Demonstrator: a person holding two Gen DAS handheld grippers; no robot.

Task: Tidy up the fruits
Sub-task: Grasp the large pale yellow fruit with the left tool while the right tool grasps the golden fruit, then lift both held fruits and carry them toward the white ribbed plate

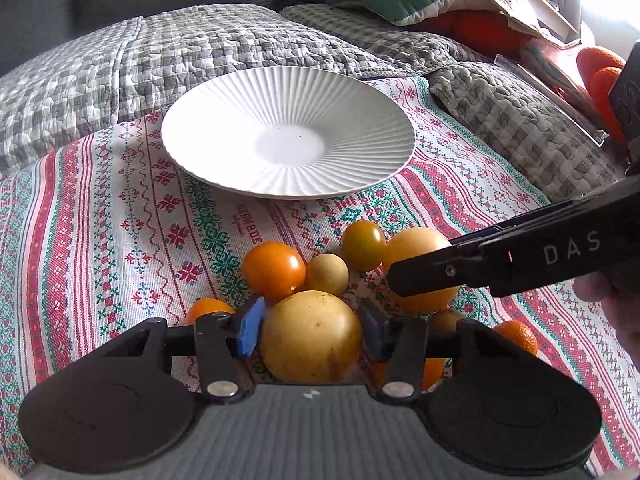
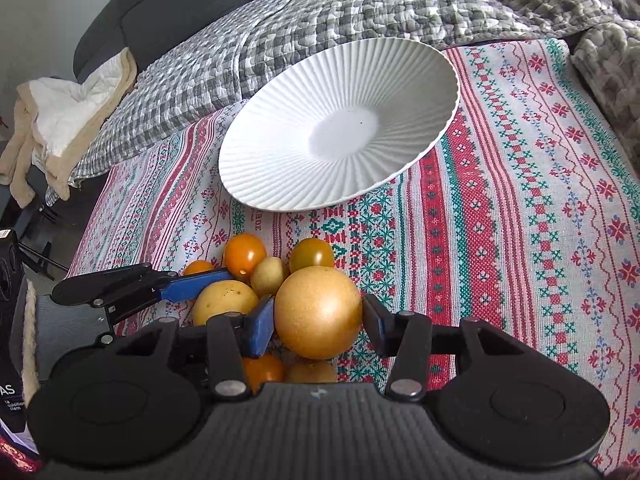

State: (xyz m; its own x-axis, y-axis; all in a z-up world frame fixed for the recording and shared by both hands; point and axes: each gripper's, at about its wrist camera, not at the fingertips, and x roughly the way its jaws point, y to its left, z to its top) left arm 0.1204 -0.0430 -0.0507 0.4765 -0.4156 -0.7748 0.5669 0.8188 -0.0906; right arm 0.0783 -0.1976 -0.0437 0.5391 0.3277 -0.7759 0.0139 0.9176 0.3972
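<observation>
Gripping round, firm, smooth fruit at widest point: left gripper (image 1: 311, 330) pinches yellow fruit (image 1: 311, 338), right gripper (image 2: 318, 322) pinches golden fruit (image 2: 318, 312), near cloth's (image 2: 520, 200) front edge; could slip.

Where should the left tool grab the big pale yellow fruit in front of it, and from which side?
Across its widest middle, coming from the near side, opposite the plate. The pale yellow fruit is a smooth ball, so only its widest middle gives both pads a firm seat, and the left tool already straddles it there. Smaller fruits crowd its far side.
</observation>
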